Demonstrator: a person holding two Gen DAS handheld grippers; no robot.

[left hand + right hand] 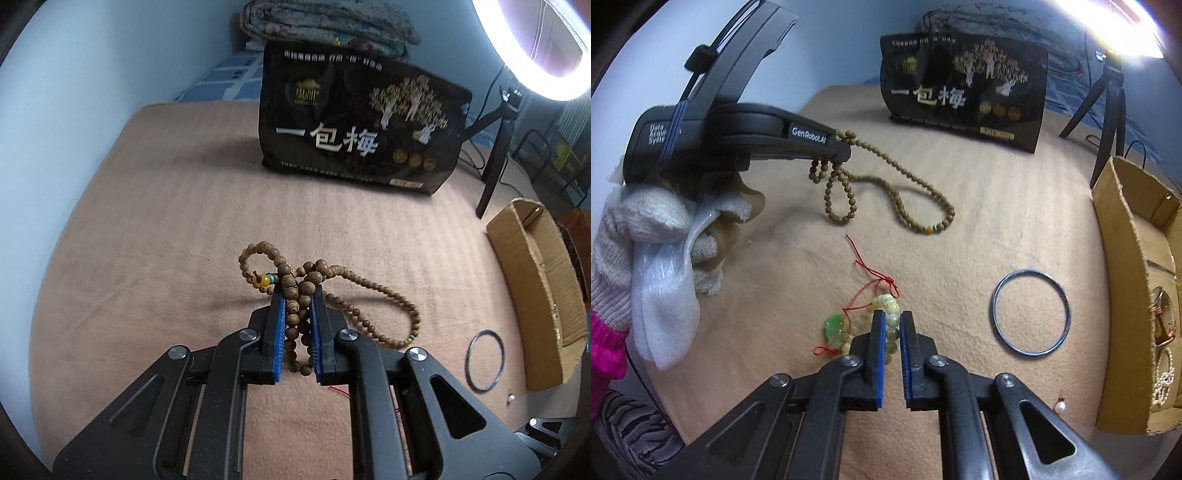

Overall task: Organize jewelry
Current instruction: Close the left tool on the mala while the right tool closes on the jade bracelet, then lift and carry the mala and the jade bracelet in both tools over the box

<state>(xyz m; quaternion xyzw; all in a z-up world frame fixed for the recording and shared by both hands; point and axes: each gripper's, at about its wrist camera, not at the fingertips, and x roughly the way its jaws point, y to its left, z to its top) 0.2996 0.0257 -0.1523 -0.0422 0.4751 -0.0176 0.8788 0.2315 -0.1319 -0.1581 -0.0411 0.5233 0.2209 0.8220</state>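
Observation:
My left gripper is shut on a long brown wooden bead necklace. Loops hang from the jaws and the rest trails on the tan cloth. In the right wrist view the same necklace hangs from the left gripper, lifted above the cloth. My right gripper is shut on a pale green bead bracelet, low on the cloth. Beside it lie a green jade pendant and its red cord.
A cardboard box at the right holds pearls and other jewelry. A thin blue-grey bangle lies on the cloth near it, also in the left wrist view. A pearl earring lies nearby. A black snack bag and tripod stand behind.

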